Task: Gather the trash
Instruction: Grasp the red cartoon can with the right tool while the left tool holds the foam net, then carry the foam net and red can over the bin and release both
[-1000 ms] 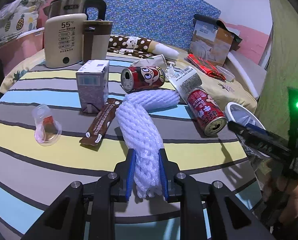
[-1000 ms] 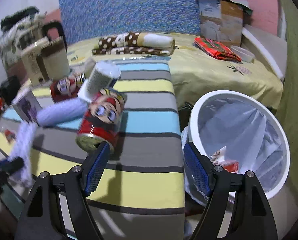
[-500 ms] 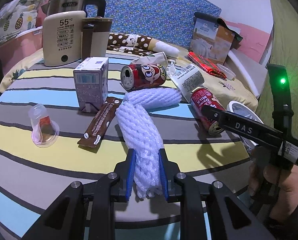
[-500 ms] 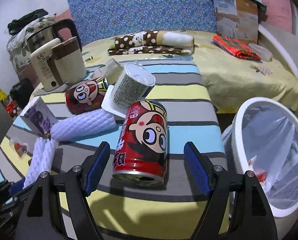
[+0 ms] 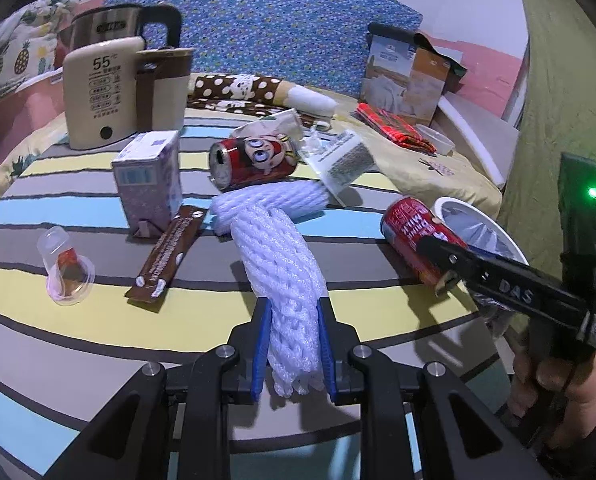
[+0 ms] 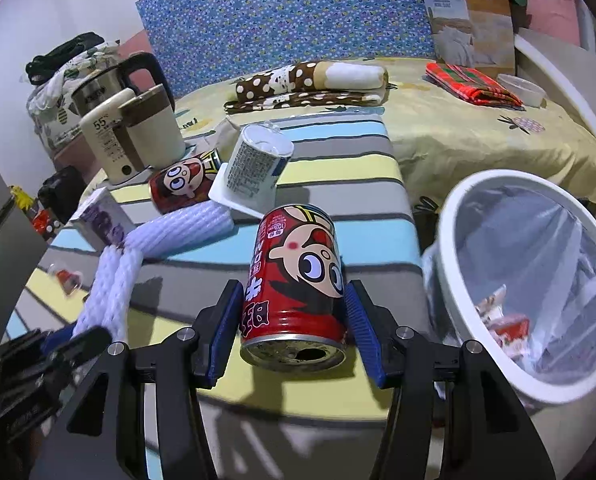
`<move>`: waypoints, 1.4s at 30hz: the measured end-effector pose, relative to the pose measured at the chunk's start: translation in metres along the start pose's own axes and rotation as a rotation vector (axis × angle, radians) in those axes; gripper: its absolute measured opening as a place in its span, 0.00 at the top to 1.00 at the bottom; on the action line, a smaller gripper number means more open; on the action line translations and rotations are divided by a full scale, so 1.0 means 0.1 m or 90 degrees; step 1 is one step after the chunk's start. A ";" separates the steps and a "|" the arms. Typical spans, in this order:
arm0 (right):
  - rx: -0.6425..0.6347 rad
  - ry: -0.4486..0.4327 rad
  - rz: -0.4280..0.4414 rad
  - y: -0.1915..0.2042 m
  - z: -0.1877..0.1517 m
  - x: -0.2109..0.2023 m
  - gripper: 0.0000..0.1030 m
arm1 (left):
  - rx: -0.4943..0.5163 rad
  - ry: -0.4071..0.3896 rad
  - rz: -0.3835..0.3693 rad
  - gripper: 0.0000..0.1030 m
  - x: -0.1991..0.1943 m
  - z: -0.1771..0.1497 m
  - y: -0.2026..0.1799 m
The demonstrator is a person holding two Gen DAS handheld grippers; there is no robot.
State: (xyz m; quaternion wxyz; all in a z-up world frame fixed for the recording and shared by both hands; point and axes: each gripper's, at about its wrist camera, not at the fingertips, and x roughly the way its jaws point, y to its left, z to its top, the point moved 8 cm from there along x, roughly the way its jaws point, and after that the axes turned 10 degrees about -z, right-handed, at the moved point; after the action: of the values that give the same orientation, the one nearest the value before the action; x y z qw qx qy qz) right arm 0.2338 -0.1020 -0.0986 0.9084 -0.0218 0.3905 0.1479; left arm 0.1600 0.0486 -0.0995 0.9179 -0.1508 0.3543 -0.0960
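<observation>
My left gripper is shut on the near end of a white foam net sleeve that lies across the striped table. My right gripper has its blue pads on both sides of a red cartoon can lying on the table; the can also shows in the left wrist view. A white bin with a clear liner stands just right of the table and holds some wrappers. A second red can, a purple carton, a brown wrapper, a jelly cup and a white cup lie on the table.
A cream kettle and a steel kettle stand at the table's back left. Behind is a bed with a spotted cushion, red cloth and a paper bag. The table edge runs beside the bin.
My right gripper has swung from the bin toward the table and closed in around the red can. My left gripper has kept its hold on the foam sleeve.
</observation>
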 end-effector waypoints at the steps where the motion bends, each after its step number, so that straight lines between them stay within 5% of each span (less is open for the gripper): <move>1: 0.003 -0.002 0.003 -0.03 -0.01 -0.04 0.47 | 0.004 0.000 -0.003 0.78 0.00 0.00 -0.05; 13: 0.027 -0.029 0.013 -0.29 -0.07 -0.35 0.47 | 0.044 0.008 -0.031 0.78 0.03 0.03 -0.53; 42: 0.152 -0.046 -0.147 -1.62 -0.12 -0.45 0.47 | 0.192 0.055 -0.188 0.78 1.02 0.39 -2.17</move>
State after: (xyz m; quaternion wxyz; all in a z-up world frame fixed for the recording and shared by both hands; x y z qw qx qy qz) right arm 0.2421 -0.2698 -0.0867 0.9290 0.0467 0.3672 -0.0039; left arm 0.2457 -0.1754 -0.0605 0.8899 -0.0581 0.3491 -0.2878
